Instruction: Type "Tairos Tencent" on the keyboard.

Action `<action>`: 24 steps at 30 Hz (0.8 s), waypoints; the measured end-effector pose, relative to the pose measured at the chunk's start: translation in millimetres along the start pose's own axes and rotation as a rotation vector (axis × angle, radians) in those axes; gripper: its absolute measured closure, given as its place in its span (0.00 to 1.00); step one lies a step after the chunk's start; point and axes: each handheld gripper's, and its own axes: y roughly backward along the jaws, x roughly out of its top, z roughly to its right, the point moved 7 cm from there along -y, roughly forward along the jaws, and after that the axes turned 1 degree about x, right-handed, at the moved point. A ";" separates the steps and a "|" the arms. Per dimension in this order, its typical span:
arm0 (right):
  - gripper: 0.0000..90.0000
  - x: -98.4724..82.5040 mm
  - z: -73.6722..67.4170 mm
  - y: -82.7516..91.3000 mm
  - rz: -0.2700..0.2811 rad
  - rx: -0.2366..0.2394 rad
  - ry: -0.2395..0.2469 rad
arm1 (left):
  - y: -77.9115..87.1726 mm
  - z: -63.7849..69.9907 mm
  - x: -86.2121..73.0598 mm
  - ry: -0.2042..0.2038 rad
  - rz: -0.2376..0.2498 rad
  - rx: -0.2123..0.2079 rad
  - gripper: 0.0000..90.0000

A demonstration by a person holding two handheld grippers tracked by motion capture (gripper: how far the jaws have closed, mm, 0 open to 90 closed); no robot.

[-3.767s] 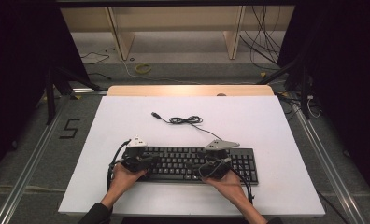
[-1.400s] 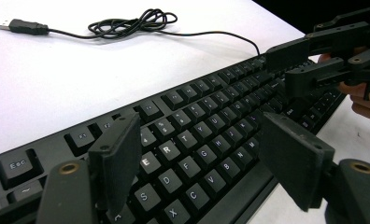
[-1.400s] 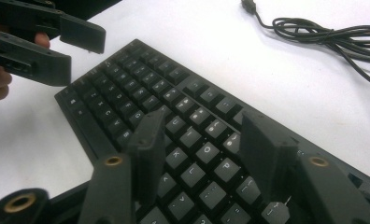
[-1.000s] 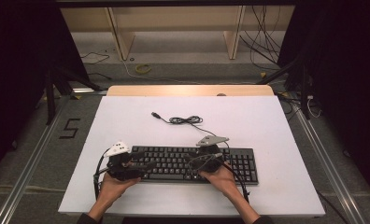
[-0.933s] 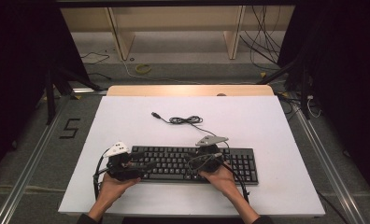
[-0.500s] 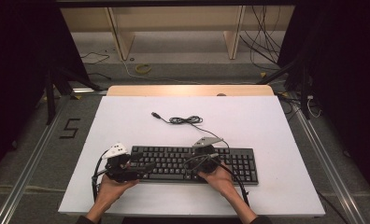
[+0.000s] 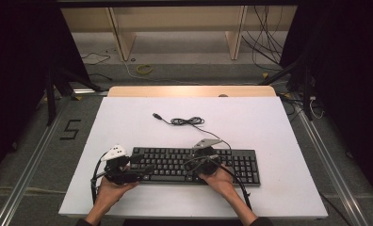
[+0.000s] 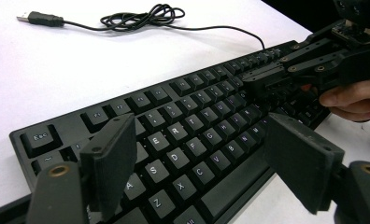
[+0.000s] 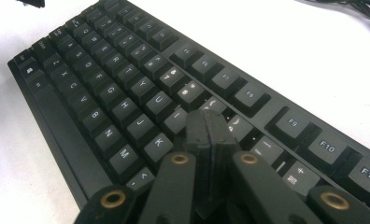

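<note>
Keyboard (image 7: 194, 165): lies on white table (image 7: 269, 127), near its front edge; hands cover some keys.
Right gripper (image 9: 206, 128): jaws pressed together, tips over keys, contact hidden.
Left gripper (image 8: 197, 158): jaws wide apart, grasping nothing.

Right claw (image 9: 206, 128): keyboard (image 7: 194, 165) directly beneath, blocking descent. Beyond it, coiled cable (image 7: 187, 121) with USB plug (image 7: 157, 115) obstructs mid-tabletop (image 7: 279, 127). Open passage far side of cable. Left claw (image 7: 144, 170): bare tabletop outboard.
</note>
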 end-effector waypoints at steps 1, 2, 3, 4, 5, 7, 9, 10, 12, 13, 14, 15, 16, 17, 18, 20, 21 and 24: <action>1.00 -0.1 -0.2 -0.1 -0.002 -0.001 -0.002 | 0.1 -0.4 0.1 -0.001 0.000 0.001 0.28; 1.00 -0.5 -0.2 -0.5 -0.004 -0.002 -0.003 | 0.2 -0.7 0.0 0.000 0.000 0.001 0.29; 1.00 -1.5 -0.1 -1.3 -0.013 -0.005 -0.003 | 0.4 -1.1 -0.1 0.000 -0.001 0.002 0.29; 1.00 -2.3 -0.5 -2.3 -0.013 -0.004 -0.002 | 0.3 -1.4 -0.2 0.000 -0.001 0.004 0.29; 1.00 -2.4 -0.8 -2.9 -0.012 -0.004 -0.001 | 0.3 -2.0 -0.1 0.002 0.001 0.007 0.29; 1.00 -2.5 -1.9 -3.4 -0.014 -0.013 0.012 | 0.4 -2.7 -0.1 0.007 0.004 0.007 0.29; 1.00 -2.4 -2.0 -3.4 -0.015 -0.013 0.008 | 0.8 -3.8 -0.3 0.004 0.002 0.011 0.30; 1.00 -2.4 -2.0 -3.2 -0.015 -0.012 0.003 | 0.9 -4.4 -0.4 0.006 0.003 0.012 0.30; 1.00 -2.2 -1.5 -2.9 -0.012 -0.009 -0.002 | 0.7 -5.6 -0.5 0.006 0.004 0.014 0.30; 1.00 -2.0 -1.5 -2.6 -0.010 -0.006 -0.008 | 0.6 -6.2 -0.7 0.007 0.002 0.015 0.30; 1.00 -1.6 -1.3 -2.1 -0.006 -0.005 -0.015 | 0.5 -6.7 -0.8 0.009 0.003 0.016 0.31; 0.99 -1.2 -1.1 -1.3 -0.002 -0.002 -0.021 | 0.4 -7.3 -0.9 0.011 0.002 0.018 0.31; 0.97 -0.2 -1.0 -0.2 0.009 0.005 -0.028 | 0.3 -7.8 -1.1 0.012 0.001 0.018 0.32; 0.96 0.8 -0.7 1.4 0.016 0.010 -0.036 | 0.0 -8.0 -1.1 0.016 0.003 0.020 0.32; 0.94 2.1 -0.3 3.1 0.027 0.015 -0.039 | -0.3 -8.5 -1.2 0.017 0.005 0.021 0.32; 0.92 4.8 0.1 6.9 0.049 0.023 -0.049 | -0.5 -9.4 -1.5 0.016 0.003 0.021 0.34; 0.91 5.7 -0.1 8.6 0.056 0.023 -0.055 | -0.7 -10.0 -1.8 0.017 -0.001 0.022 0.35; 0.84 8.2 -0.4 14.7 0.079 0.025 -0.058 | -1.9 -11.4 -2.7 0.020 -0.004 0.023 0.39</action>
